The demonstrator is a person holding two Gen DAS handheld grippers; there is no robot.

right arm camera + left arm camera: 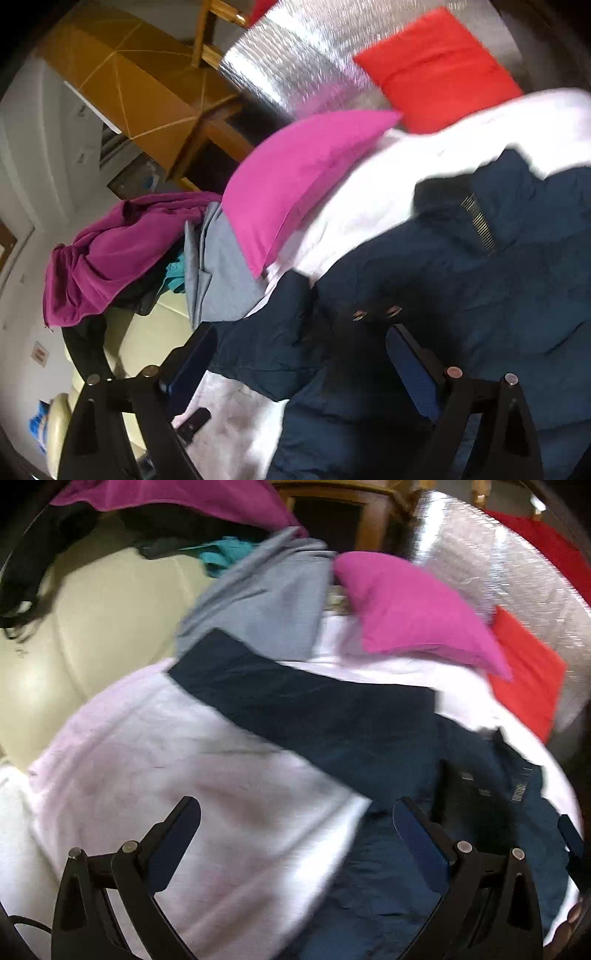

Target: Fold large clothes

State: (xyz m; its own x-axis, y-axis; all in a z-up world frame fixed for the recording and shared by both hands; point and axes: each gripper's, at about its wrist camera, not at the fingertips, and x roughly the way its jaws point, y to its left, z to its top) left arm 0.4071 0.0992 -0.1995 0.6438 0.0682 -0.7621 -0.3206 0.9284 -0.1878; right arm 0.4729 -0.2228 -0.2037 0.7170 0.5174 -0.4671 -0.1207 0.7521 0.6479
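Navy jacket (461,295) lies under the wide-open, empty right gripper (299,354).

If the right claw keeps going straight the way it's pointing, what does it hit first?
Most likely the navy jacket. The right claw is open with nothing between its fingers, and the jacket fills the gap ahead of them, near its two snaps. Depth is unclear in this blurred fisheye view.

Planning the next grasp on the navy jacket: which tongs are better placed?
Probably the right tongs: they stand open directly over the navy jacket, while the open left tongs straddle its edge and the white sheet.
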